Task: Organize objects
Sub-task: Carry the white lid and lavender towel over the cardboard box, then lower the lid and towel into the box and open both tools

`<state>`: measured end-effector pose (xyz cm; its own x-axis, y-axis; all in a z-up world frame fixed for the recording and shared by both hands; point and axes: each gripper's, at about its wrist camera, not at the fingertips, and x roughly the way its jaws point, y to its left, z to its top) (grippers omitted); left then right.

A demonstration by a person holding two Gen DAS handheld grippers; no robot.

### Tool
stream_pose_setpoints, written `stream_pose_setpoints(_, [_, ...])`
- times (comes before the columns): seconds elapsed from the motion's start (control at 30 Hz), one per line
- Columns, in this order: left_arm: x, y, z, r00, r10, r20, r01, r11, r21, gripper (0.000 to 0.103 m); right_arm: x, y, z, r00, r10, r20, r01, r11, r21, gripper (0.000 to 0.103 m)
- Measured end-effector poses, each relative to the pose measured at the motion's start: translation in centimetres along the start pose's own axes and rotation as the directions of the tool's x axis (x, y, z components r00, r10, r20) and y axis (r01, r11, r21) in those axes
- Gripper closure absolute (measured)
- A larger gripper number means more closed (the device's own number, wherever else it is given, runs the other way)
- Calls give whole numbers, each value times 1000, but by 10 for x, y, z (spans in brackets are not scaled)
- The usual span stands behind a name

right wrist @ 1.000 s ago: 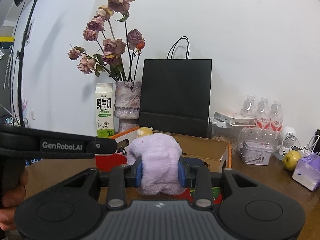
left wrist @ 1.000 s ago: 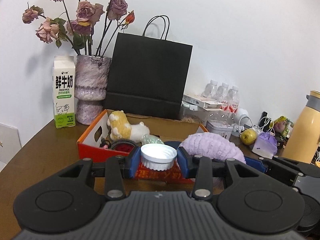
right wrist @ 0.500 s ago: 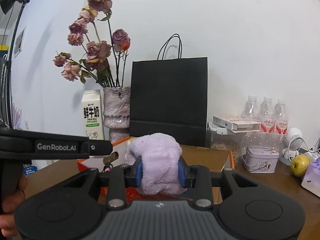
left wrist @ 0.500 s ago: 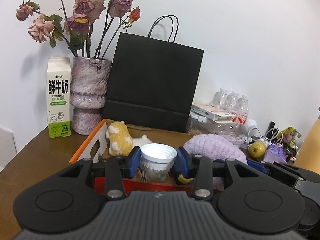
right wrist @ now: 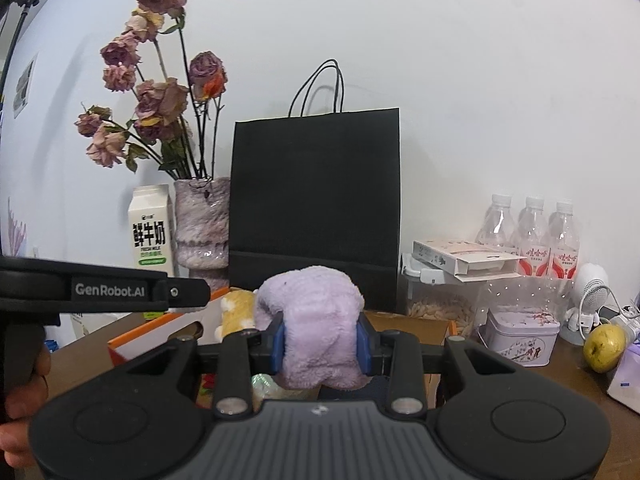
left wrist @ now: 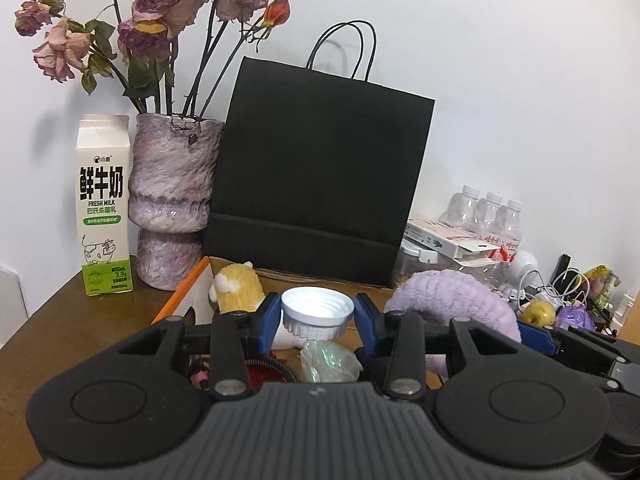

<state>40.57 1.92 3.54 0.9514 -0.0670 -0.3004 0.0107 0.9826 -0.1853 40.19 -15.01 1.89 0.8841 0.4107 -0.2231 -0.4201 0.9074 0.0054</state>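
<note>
A: Left claw (left wrist: 317, 317) is clamped on the white-capped jar (left wrist: 318, 314), held above the open cardboard box (left wrist: 182, 298) on the desk (left wrist: 60, 320). Best to lower it upright into a free spot beside the yellow plush (left wrist: 238, 286) and let go only once the base sits.

B: And the right?

A: Right claw (right wrist: 320, 342) is squeezing the purple plush (right wrist: 316, 320) mid-body, over the same box, near its right half. It's soft, so I'd drop it low and not onto the jar.

B: Pose?

A: Both claws point slightly below level, side by side, facing the black paper bag (right wrist: 316, 200). A hand (right wrist: 18, 396) grips the left handle.
</note>
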Motion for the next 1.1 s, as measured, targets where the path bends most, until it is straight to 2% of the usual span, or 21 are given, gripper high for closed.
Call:
stream_pose_setpoints(0.43, [37,7,10,1000,15,1,-15,1000,16,62,31,-4,0,1000,-18,-21,18,1000,-21,70])
stream_pose_setpoints(0.87, [48,18,12,999,48,9,-48,999,17,62,48,-6,-4,998,-18,-57,17,1000,-24,68])
stream_pose_setpoints(0.9, [49,18,11,999,51,8,-51,999,19,60,50,-6,-5,998,-17,-64,15,1000,-25,64])
stream_pose_setpoints(0.97, [50,18,10,998,59,8,-59,998,21,45,51,-6,-7,997,-19,-69,18,1000,-20,56])
stream_pose_setpoints(1.0, [50,18,10,998,63,10,-63,998,19,28,51,-6,-7,997,-23,-74,21,1000,-22,39])
stream_pose_setpoints(1.03, [49,19,9,997,72,16,-72,997,16,7,52,-6,-7,997,-26,-77,24,999,-24,14])
stream_pose_setpoints(1.07, [49,19,9,996,84,27,-84,996,13,0,51,-6,-8,997,-32,-76,30,999,-26,3])
stream_pose_setpoints(1.1, [47,19,8,994,100,49,-101,995,8,0,50,-5,-8,997,-39,-66,37,999,-30,0])
